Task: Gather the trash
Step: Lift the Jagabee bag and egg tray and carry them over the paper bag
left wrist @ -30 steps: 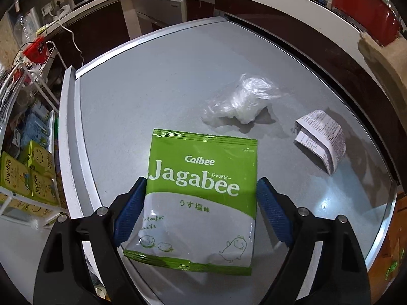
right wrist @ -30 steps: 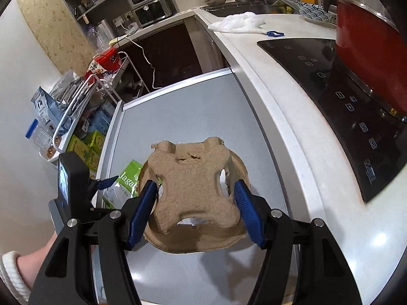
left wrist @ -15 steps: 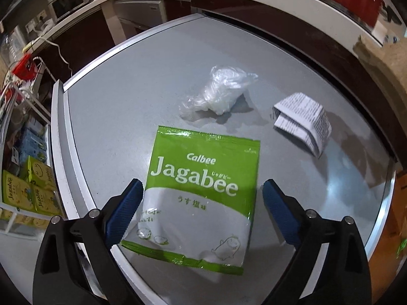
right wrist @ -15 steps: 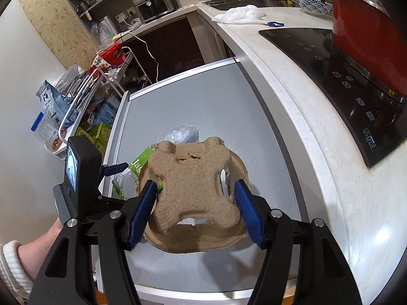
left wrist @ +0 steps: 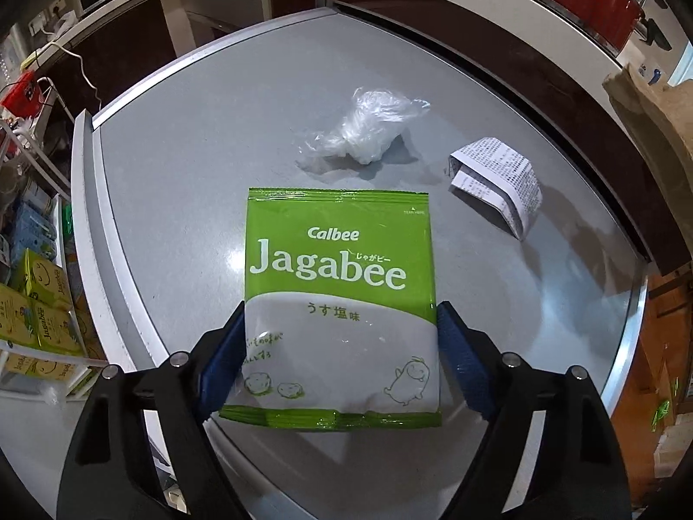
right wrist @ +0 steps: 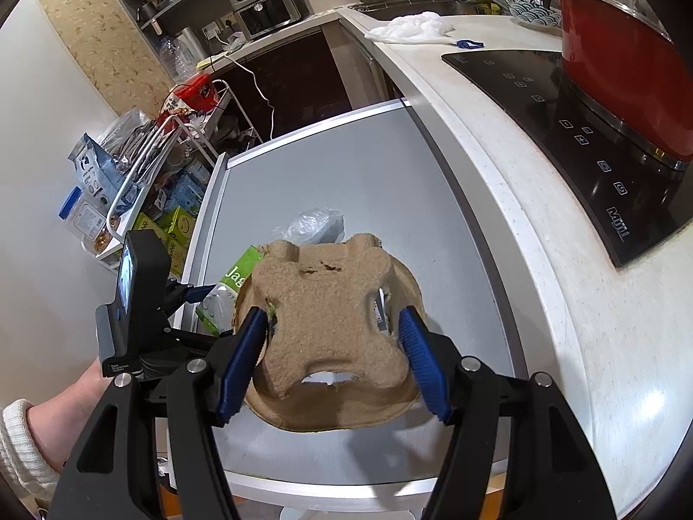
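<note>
A green and white Jagabee snack bag (left wrist: 342,303) lies flat on the grey table (left wrist: 182,164). My left gripper (left wrist: 342,346) is open, its blue pads on either side of the bag's lower half. A crumpled clear plastic bag (left wrist: 364,130) and a folded printed paper (left wrist: 498,186) lie beyond it. My right gripper (right wrist: 333,338) is shut on a brown pulp cup carrier (right wrist: 333,325) and holds it above the table's near right side. The snack bag (right wrist: 229,286) and plastic bag (right wrist: 312,225) show partly behind the carrier.
A white counter (right wrist: 498,199) with a black induction hob (right wrist: 584,138) and a red pot (right wrist: 628,73) runs along the right. A wire rack (right wrist: 143,164) with boxes and packets stands left of the table. My left gripper's body (right wrist: 134,303) shows at the table's left edge.
The left gripper has closed in around the snack bag, its pads now beside the bag's lower half. The right gripper has drawn back a little with the carrier still held.
</note>
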